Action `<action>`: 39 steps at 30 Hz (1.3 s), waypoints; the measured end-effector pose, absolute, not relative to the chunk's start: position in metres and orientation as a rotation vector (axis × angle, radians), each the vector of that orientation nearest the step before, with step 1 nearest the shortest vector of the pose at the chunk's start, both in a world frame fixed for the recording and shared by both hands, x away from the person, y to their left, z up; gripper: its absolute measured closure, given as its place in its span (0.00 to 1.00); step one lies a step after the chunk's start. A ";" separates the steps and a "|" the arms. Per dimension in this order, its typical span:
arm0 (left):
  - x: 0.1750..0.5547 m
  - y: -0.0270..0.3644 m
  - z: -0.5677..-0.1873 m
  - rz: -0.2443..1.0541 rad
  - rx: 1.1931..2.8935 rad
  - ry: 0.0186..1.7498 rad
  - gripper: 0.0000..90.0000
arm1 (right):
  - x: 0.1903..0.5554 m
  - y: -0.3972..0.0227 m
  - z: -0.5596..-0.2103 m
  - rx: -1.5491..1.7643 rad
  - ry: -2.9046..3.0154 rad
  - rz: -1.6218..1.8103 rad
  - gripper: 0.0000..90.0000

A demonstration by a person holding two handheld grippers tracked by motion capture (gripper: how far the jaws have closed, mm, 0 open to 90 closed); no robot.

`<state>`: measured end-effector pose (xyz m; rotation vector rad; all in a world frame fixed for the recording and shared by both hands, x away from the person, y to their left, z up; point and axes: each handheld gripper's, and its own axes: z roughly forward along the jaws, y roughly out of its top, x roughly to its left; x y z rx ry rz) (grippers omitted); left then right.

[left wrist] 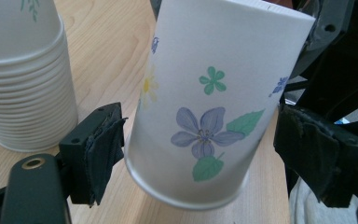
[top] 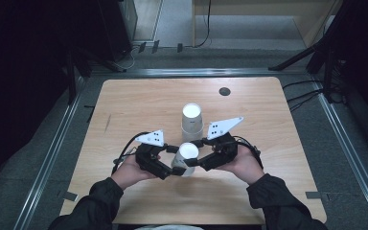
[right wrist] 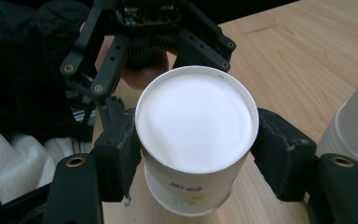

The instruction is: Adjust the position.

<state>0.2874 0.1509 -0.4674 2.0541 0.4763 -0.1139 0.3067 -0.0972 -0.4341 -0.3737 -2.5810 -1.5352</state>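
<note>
Lab: railed floor frame, tripod legs

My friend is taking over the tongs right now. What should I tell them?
Right tongs: shut on the cup, held upside down just above the table.
Left tongs: open, jaws either side of that cup, not pressing.
Stack of cups: upside down, just behind the held cup.
Done: one cup is apart from the stack.
Left: probably close the left tongs on it or set it down; keep the right grip until then.
</note>
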 end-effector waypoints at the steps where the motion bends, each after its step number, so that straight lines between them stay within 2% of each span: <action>1: 0.287 0.151 -0.467 -0.112 2.051 0.475 0.18 | 0.307 -0.097 -0.434 -0.379 -2.568 -1.544 0.40; 6: 0.286 0.150 -0.467 -0.109 2.037 0.466 0.20 | 0.307 -0.096 -0.432 -0.381 -2.531 -1.576 0.40; 8: 0.286 0.150 -0.466 -0.108 2.033 0.461 0.25 | 0.306 -0.096 -0.431 -0.389 -2.511 -1.581 0.40; 16: 0.284 0.149 -0.464 -0.094 2.057 0.430 0.31 | 0.307 -0.095 -0.432 -0.381 -2.520 -1.567 0.39; 21: 0.286 0.151 -0.463 -0.099 2.092 0.433 0.32 | 0.306 -0.097 -0.431 -0.346 -2.544 -1.560 0.32; 30: 0.294 0.157 -0.457 -0.090 2.203 0.424 0.32 | 0.305 -0.105 -0.440 -0.359 -2.629 -1.467 0.33; 39: 0.300 0.147 -0.459 -0.099 2.335 0.381 0.32 | 0.300 -0.108 -0.451 -0.374 -2.676 -1.404 0.34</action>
